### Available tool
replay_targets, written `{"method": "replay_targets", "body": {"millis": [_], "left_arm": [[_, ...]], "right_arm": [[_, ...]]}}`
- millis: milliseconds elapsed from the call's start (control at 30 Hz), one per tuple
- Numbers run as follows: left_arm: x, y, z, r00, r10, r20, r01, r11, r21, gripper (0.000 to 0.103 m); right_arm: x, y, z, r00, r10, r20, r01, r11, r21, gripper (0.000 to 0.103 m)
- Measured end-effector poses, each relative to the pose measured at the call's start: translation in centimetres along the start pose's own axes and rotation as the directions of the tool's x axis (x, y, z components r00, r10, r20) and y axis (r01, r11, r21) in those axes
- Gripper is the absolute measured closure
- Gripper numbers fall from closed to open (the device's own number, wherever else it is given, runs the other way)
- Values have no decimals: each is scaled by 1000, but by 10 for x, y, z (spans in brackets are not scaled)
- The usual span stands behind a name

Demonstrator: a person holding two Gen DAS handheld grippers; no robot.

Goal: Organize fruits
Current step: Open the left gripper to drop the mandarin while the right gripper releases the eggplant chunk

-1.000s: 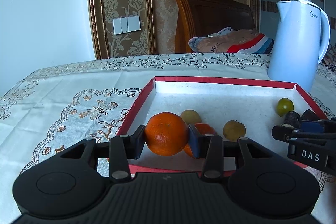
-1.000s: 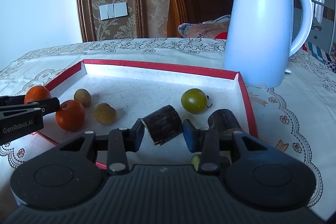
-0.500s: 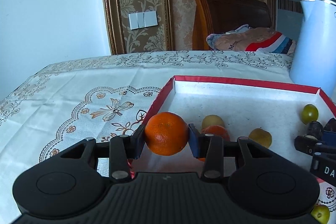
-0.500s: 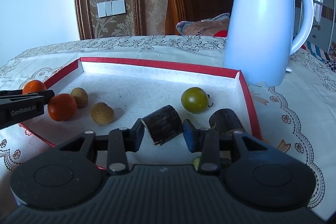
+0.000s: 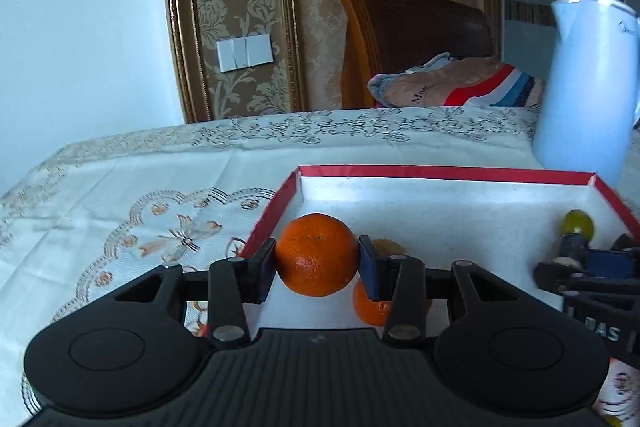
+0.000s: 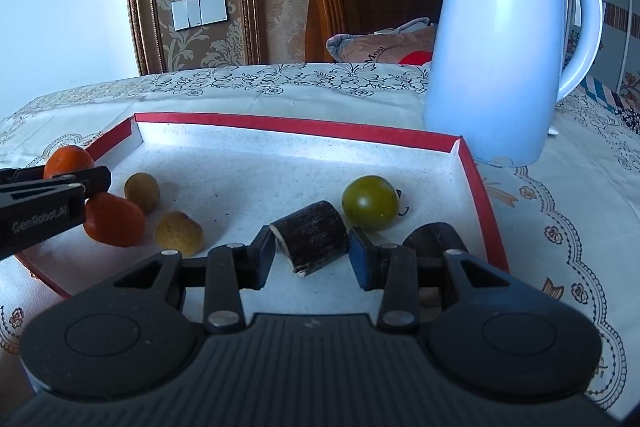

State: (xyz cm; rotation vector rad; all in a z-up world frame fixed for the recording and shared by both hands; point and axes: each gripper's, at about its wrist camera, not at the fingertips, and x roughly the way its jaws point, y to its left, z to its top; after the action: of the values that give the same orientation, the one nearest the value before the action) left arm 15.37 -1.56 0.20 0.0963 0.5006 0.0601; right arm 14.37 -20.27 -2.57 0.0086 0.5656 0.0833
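Left gripper (image 5: 317, 265) clamped tight on an orange (image 5: 316, 254) at the near-left corner of the red-rimmed tray (image 5: 440, 171) — right gripper (image 6: 312, 254) pinching a dark stubby log piece (image 6: 310, 241) over the tray floor. Beyond it, a green fruit (image 6: 370, 202), then the white kettle (image 6: 504, 43) behind the tray.

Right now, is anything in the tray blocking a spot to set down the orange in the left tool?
Partly. Another orange lies just below the held orange; the tray floor farther in looks bare.
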Motion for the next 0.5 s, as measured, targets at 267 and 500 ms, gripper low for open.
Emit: {"method": "replay_targets", "body": {"millis": [267, 500], "left_arm": [[6, 5, 1, 1000, 28, -14, -28, 999, -23, 61], [5, 4, 0, 998, 60, 12, -59, 998, -17, 35]], "right_arm": [[0, -2, 0, 1000, 8, -3, -8, 1000, 10, 65], [2, -1, -1, 1000, 4, -5, -4, 1000, 13, 62]]}}
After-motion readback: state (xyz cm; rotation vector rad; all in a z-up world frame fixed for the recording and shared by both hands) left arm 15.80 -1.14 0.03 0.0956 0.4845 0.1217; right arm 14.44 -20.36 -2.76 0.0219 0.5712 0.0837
